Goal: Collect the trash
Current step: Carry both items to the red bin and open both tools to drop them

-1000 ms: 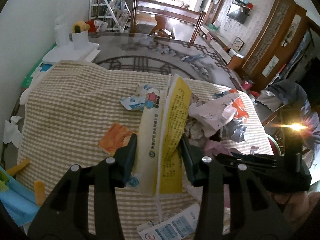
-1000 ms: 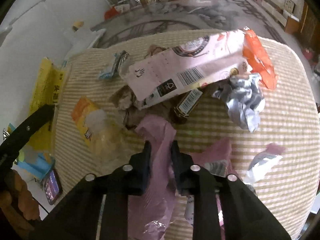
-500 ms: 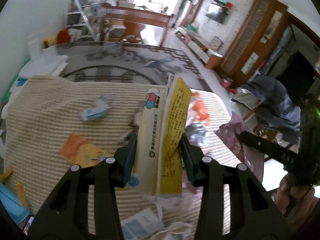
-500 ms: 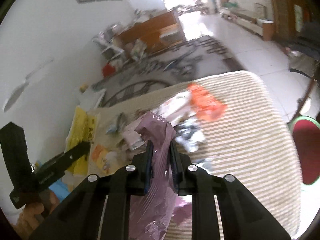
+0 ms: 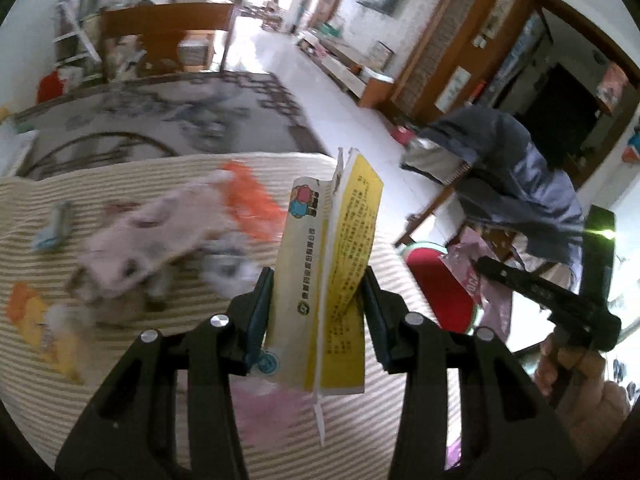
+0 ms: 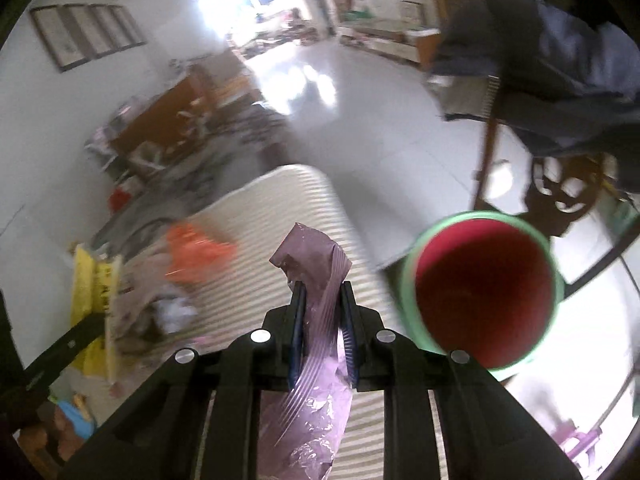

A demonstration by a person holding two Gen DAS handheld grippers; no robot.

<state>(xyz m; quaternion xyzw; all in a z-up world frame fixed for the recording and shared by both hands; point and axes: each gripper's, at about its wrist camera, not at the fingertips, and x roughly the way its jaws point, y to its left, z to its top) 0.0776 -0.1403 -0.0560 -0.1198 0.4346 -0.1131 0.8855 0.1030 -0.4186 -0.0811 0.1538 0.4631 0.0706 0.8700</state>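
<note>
Yellow and cream cardboard filled the near view: the left gripper had its two black fingers pressed against the sides of a flattened packet, which stood upright between them with its printed faces showing and its lower end hanging below the grip. Close by, the right gripper was pinched narrow on a crumpled pink plastic bag, the top of the bag poking up above the fingertips and the rest trailing down between the arms of the tool. Both pieces of trash were lifted clear of the striped cloth that covered the table. Behind the left gripper, more litter lay on that cloth, blurred: a pale pink wrapper, an orange bag touching its far end, a grey crumpled wad just beside them, and an orange-yellow scrap near the left edge. Off the right edge of the table stood a bin with a green rim and a red inside, its mouth open toward the right gripper and slightly to its right. Further back a blue jacket was draped over a wooden chair, and beyond that the pale shiny floor ran toward a bright doorway.
</note>
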